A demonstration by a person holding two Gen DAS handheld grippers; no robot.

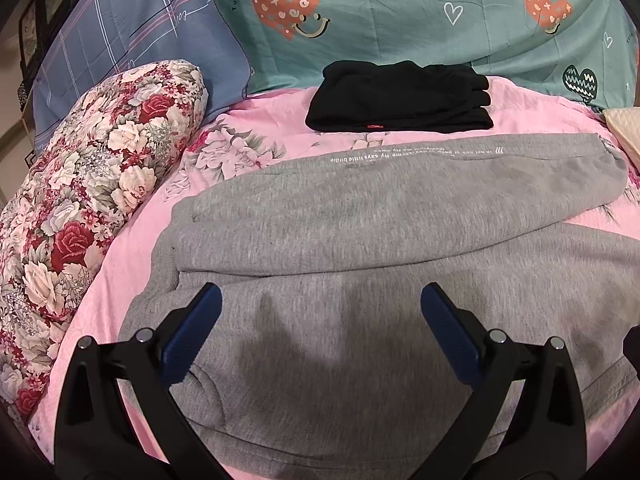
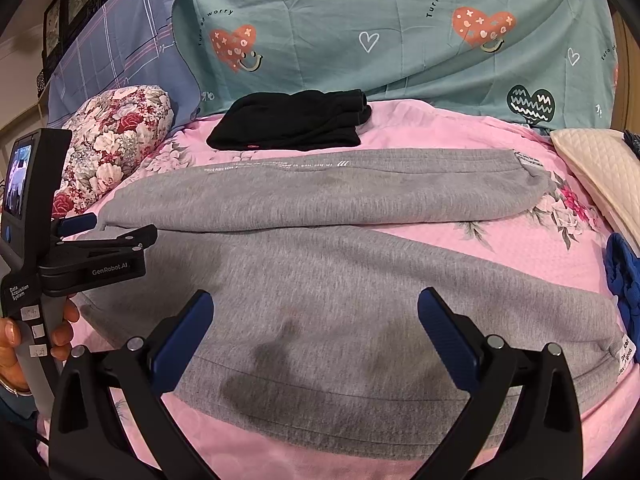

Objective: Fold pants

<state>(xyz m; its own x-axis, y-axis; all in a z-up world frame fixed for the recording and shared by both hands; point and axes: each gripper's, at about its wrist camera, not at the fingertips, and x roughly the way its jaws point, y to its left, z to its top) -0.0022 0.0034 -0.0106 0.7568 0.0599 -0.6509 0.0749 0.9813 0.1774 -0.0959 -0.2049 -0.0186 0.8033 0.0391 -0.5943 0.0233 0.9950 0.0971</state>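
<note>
Grey sweatpants lie spread flat on the pink bed cover, waist at the left, both legs running right, the far leg with white lettering. They also show in the right wrist view. My left gripper is open and empty, hovering over the waist end. My right gripper is open and empty, hovering over the near leg. The left gripper's body shows at the left of the right wrist view.
Folded black pants lie behind the grey pair. A floral pillow is at the left. Teal and blue bedding stand at the back. A cream cushion and a blue item are at the right.
</note>
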